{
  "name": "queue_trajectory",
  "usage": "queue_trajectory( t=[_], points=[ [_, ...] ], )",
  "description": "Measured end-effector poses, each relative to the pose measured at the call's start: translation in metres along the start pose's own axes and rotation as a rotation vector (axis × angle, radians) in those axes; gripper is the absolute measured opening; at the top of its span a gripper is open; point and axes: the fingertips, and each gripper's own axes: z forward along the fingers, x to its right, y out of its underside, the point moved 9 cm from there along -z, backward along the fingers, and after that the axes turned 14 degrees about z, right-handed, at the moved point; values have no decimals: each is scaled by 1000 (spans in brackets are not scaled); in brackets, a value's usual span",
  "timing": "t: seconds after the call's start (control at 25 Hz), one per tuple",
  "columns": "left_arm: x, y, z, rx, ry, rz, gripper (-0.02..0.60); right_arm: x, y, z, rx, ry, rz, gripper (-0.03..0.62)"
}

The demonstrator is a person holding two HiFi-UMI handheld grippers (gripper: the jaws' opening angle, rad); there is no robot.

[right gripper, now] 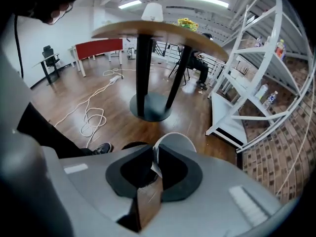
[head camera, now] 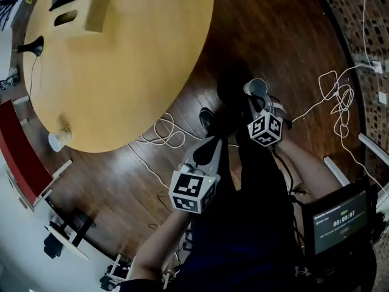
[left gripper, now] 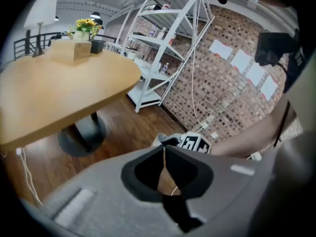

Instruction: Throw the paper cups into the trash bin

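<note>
A white paper cup (head camera: 255,87) sits in my right gripper (head camera: 259,97), low over the dark wooden floor beside the person's leg. In the right gripper view its rim (right gripper: 174,141) is pinched between the shut jaws (right gripper: 155,158). A second paper cup (head camera: 59,139) lies on its side at the near edge of the round wooden table (head camera: 134,59). My left gripper (head camera: 206,145) hangs nearer to the person, shut and empty; in its own view its jaws (left gripper: 164,153) meet. That view also shows the right gripper's marker cube (left gripper: 195,143). No trash bin shows in any view.
A cardboard box (head camera: 82,14) and a lamp (head camera: 30,46) stand on the table. Cables (head camera: 161,132) loop on the floor by a shoe (head camera: 208,119); more white cable (head camera: 337,96) lies at the right. A white shelf (right gripper: 256,83) and the table pedestal (right gripper: 148,102) stand ahead.
</note>
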Motion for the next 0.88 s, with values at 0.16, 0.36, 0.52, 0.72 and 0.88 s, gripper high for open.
queue_trajectory(
  t=[0.16,0.36,0.52,0.72,0.88],
  points=[
    [-15,26,40,-20,28,5,14,-15,29,77,16,-5,-129,43],
    [-37,57,57,-22,5,-31,14,-40,66,158,-10,-98,-294,43],
    [-54,74,64,-30,-15,-110,13,-47,85,224,-54,-128,-379,43],
    [-65,90,77,-2,-7,-160,6,-58,103,288,-114,-143,-445,41],
    [-74,99,84,7,-3,-176,5,-69,116,323,-156,-165,-494,41]
  ],
)
